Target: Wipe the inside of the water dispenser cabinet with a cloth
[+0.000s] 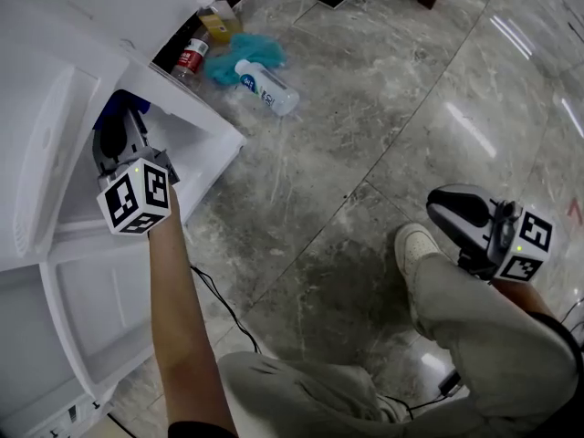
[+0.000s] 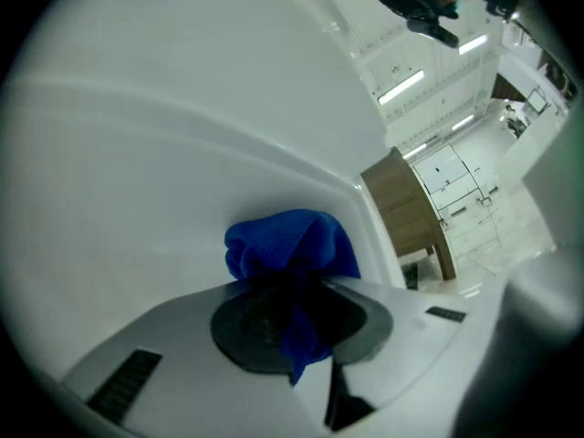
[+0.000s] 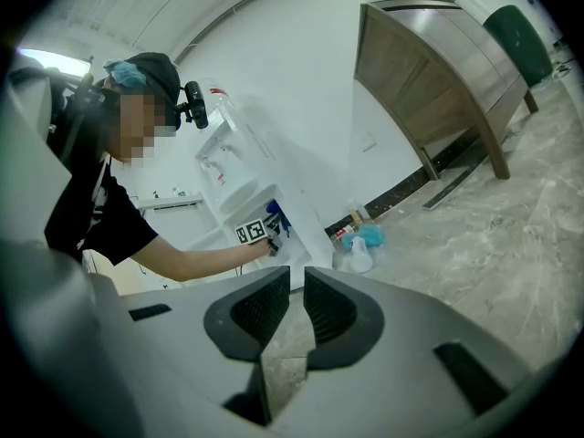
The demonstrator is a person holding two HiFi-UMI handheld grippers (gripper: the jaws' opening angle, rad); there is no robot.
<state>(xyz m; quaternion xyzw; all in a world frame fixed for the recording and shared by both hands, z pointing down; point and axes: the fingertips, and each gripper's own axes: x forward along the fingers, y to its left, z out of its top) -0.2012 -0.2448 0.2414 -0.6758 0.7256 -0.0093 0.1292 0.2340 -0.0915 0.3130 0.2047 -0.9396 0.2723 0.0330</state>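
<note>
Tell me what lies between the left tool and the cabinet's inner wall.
A bunched blue cloth, gripped in the left tool, sits in that gap in front of the white cabinet wall. The left gripper view shows it best.

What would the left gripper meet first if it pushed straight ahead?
The blue cloth in the left gripper would press into the cabinet's white inner wall, seemingly close; depth unclear.

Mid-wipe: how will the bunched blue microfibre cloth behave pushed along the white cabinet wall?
Probably floppy: the blue microfibre cloth bunches and droops through the left gripper shut on it. It looks light and soft, so it should squash against the white cabinet wall rather than scratch. A loose tail trails between the jaws, which might drag or snag.
</note>
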